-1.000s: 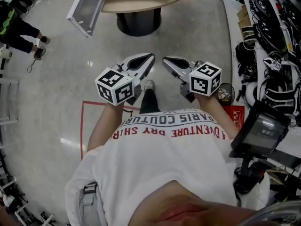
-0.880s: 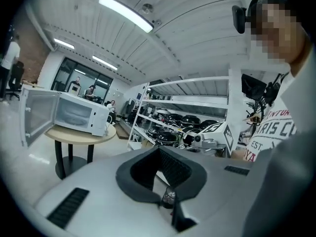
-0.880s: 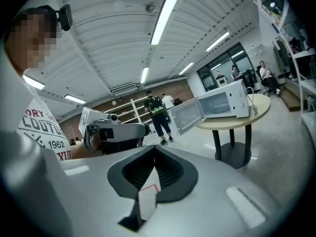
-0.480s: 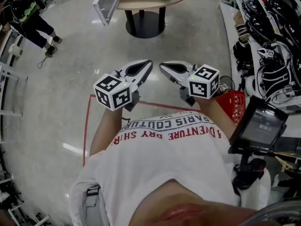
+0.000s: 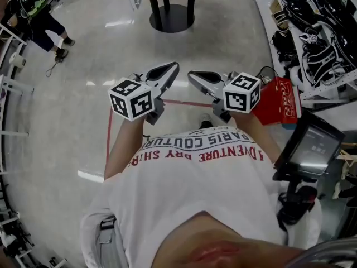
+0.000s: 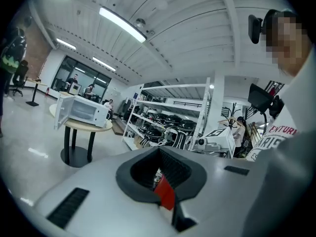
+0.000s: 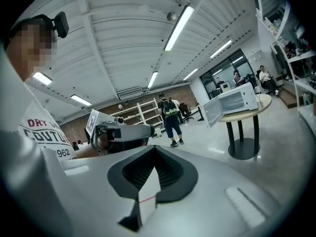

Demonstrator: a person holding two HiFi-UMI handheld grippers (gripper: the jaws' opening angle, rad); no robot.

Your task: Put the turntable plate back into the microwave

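Left gripper (image 5: 172, 67) and right gripper (image 5: 192, 76) are hanging empty, fingers pressed together, well apart from the open microwave (image 6: 86, 111) on its round counter (image 6: 91, 125); the turntable plate is showing nowhere, so inspecting the cavity is looking prudent.

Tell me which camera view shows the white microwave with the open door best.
The right gripper view: the white microwave stands whole on the round table, door swung open, inside visible. The left gripper view shows it nearly as well. The head view catches only its door at the top edge.
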